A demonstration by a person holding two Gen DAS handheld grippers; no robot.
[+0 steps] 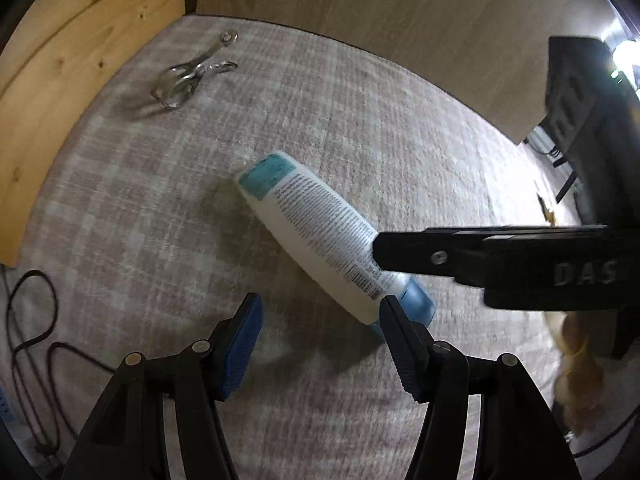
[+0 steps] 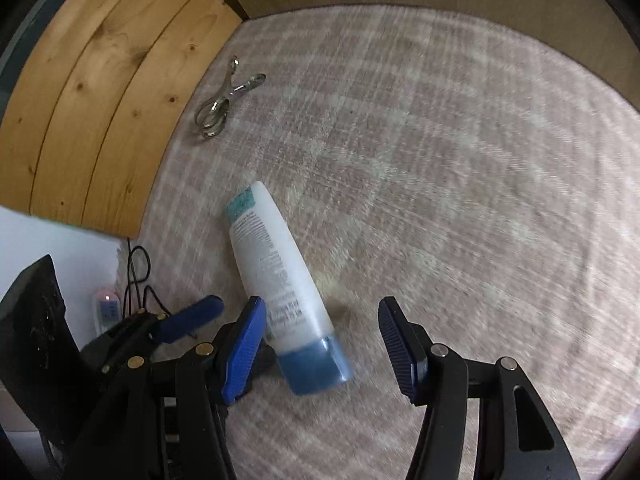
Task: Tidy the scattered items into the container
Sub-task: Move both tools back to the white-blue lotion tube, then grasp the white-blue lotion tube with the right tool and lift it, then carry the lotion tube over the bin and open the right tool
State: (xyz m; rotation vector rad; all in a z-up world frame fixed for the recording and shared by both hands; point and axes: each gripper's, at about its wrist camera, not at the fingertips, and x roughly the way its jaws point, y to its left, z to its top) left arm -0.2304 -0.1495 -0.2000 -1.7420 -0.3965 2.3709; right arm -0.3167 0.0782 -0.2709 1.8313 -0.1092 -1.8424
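- Blue ribbed pads of the right gripper (image 2: 322,340) stand spread apart, released, with nothing pressed between them; the blue cap end of the white plastic tube with a teal band and blue cap (image 2: 280,280) lies between the two pads, closer to the left-hand one.
- Lying flat on the pale checked woven rug (image 2: 460,160), the tube has its cap end toward both cameras and its teal crimped end pointing away.
- Beside the tube's cap, on its left in the left wrist view, the left gripper (image 1: 320,340) is likewise held apart and empty, with one pad just at the cap.
- Well beyond the tube's crimped end, near the pine plank panel (image 2: 100,100), a small shiny metal clip (image 2: 224,100) is left on the rug; it is judged the second item to tidy.
- No container is seen in either view, so its place relative to the tube cannot be told.
- The step in hand is judged to be the pick of the tube. It should be straddled across its narrow width just above the cap, where the body is stiffest, and the pads lowered until close to the rug before being closed.
- A squeeze on the soft middle should be avoided, since the tube may flatten and slip.
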